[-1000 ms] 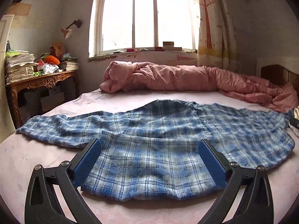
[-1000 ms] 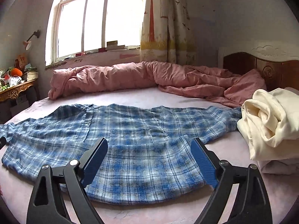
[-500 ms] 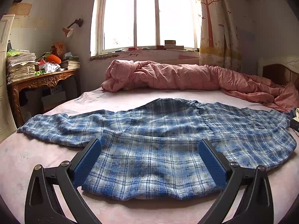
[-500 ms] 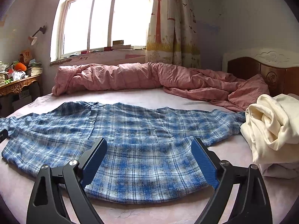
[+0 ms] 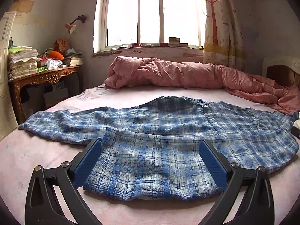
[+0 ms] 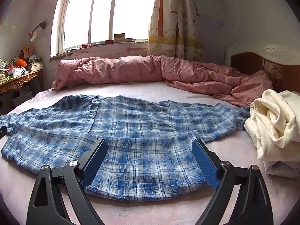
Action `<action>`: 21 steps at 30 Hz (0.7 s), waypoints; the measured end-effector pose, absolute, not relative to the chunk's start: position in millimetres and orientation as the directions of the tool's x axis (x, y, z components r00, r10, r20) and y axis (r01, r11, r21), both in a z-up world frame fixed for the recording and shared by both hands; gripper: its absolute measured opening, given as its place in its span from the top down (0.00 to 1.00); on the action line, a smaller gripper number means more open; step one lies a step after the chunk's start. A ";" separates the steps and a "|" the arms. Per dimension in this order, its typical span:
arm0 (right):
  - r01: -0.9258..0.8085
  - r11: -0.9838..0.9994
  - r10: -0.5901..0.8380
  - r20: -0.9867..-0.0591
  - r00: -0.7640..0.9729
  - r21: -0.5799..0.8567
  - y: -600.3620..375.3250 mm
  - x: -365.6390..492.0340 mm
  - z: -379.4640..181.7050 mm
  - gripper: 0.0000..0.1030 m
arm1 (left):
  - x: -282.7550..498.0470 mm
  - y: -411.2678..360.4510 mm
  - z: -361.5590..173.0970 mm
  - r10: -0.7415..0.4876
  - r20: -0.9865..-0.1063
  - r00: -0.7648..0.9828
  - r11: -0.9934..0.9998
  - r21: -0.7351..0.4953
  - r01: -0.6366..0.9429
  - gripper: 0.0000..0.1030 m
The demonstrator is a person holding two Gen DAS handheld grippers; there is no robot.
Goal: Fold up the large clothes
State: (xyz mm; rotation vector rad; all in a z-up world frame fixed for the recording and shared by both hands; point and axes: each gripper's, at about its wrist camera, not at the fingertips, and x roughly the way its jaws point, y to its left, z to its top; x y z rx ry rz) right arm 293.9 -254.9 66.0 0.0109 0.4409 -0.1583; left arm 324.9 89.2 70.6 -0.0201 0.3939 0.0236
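A blue plaid shirt lies spread across the pink bed, front up, sleeves out to both sides, with its bottom hem folded up over the body. It also shows in the right wrist view. My left gripper is open and empty, just above the folded hem near the shirt's left half. My right gripper is open and empty, above the folded hem near the shirt's right half. The far end of the right sleeve is hidden behind a cream garment.
A rumpled pink quilt lies along the far side of the bed under the window. A cream garment pile sits at the right beside the wooden headboard. A cluttered carved wooden desk stands left of the bed.
Both views have shifted slightly: the cameras rose and tilted a little, so the shirt sits lower in frame. The shirt has not moved and both grippers stay open.
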 end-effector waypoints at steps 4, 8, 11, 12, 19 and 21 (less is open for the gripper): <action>0.145 0.989 -0.129 -0.458 0.880 0.001 -258.4 301.0 61.5 0.10 | 338.3 106.0 76.9 0.085 -0.465 0.881 0.995 -0.015 -0.103 0.00; 0.125 0.992 -0.110 -0.500 0.859 -0.003 -254.2 310.2 54.1 0.10 | 356.4 129.6 85.8 0.078 -0.519 0.851 0.997 0.031 -0.073 0.00; 0.118 0.992 -0.120 -0.504 0.855 -0.037 -246.7 311.8 51.7 0.10 | 368.0 157.8 89.8 0.140 -0.519 0.843 0.990 0.097 -0.104 0.00; 0.116 0.992 -0.123 -0.505 0.854 -0.045 -245.3 312.0 50.9 0.10 | 373.5 172.4 89.5 0.151 -0.530 0.834 0.988 0.082 -0.127 0.00; 0.132 0.991 -0.089 -0.599 0.795 0.028 -260.9 325.7 42.5 0.10 | 392.3 259.7 46.6 -0.022 -0.678 0.734 0.954 -0.233 -0.187 0.10; 0.163 0.983 -0.072 -0.627 0.775 0.088 -274.3 329.2 38.2 0.10 | 391.5 273.0 38.2 0.032 -0.686 0.727 0.939 -0.227 -0.257 0.10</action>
